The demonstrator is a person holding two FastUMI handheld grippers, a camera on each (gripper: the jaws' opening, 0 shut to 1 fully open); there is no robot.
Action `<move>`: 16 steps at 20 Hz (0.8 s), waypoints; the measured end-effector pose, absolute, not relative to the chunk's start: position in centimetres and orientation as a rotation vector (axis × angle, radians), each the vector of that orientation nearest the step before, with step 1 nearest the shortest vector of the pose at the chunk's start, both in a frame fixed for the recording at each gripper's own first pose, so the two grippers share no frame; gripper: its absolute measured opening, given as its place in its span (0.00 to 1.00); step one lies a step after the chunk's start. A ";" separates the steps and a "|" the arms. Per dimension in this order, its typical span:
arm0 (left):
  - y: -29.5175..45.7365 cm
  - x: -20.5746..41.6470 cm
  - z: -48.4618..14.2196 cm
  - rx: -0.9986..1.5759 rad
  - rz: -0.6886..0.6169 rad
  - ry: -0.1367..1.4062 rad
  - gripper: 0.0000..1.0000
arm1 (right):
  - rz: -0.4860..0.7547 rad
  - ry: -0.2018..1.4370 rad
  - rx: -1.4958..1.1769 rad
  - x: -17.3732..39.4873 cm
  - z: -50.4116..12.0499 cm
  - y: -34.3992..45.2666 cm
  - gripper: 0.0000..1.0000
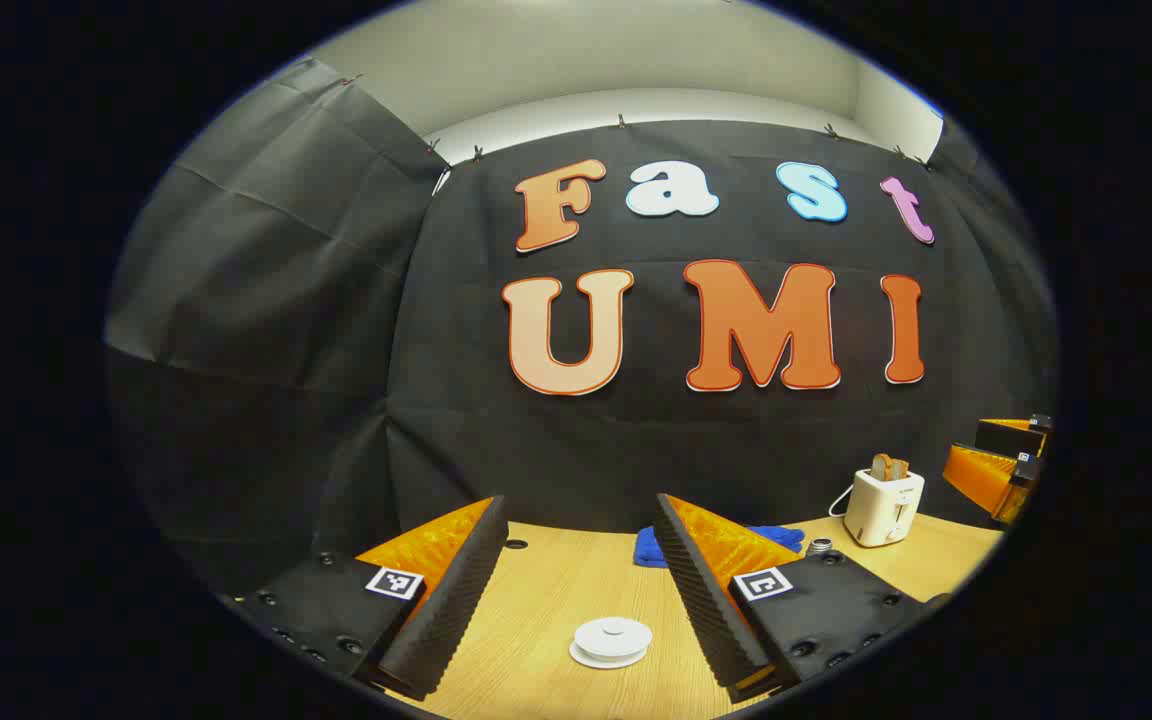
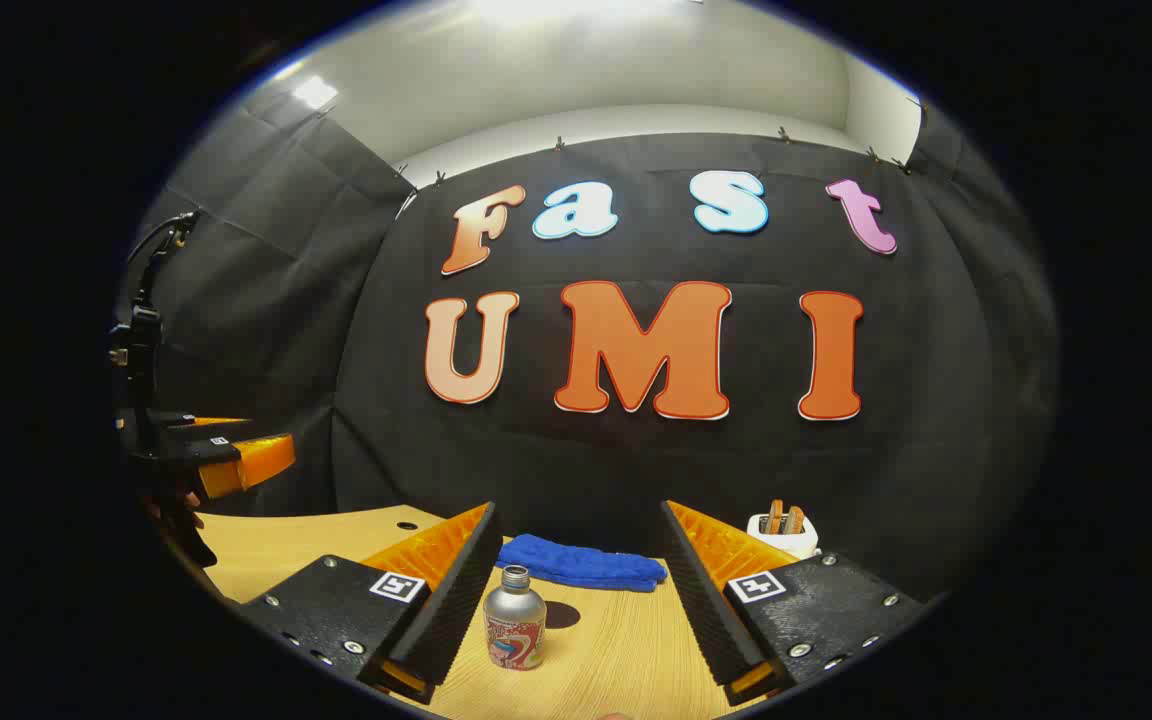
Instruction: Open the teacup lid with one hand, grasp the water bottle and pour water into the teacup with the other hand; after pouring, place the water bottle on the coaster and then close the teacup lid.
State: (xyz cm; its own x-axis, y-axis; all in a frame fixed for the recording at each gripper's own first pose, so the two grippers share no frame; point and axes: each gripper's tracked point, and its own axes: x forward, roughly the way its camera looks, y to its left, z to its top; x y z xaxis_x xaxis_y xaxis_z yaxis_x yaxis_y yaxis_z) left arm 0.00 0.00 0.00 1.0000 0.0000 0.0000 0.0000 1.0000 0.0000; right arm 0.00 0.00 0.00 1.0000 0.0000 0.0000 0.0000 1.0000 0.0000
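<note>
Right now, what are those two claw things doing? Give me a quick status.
Left gripper open, above lidded teacup. Right gripper open, water bottle upright between its fingers, untouched. Blue cloth and toaster behind, clear of path.

A staged recording booth, not a lived-in home: black cloth [image 1: 266, 330] is clipped up as walls below a plain white room wall [image 1: 586, 60], and a wooden table [image 2: 626, 650] carries a few household props, a toaster [image 1: 886, 507] with 2 slices and a blue towel [image 2: 581, 564].
</note>
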 end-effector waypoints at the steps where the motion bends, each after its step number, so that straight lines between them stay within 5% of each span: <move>1: 0.0 0.0 0.1 0.000 -0.001 0.001 0.98 | 0.000 -0.005 0.000 0.0 0.2 0.0 0.94; 16: -0.6 0.5 -0.4 -0.016 -0.008 0.001 0.96 | 0.026 -0.002 -0.033 0.5 -0.7 1.0 0.94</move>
State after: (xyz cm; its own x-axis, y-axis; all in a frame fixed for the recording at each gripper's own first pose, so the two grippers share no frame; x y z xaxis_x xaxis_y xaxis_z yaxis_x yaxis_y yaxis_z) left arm 0.49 -0.61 -0.37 1.0000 -0.0077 -0.0011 0.0077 0.9998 -0.0157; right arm 0.47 1.02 -0.69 0.9997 0.0256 0.0015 -0.0256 0.9991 -0.0331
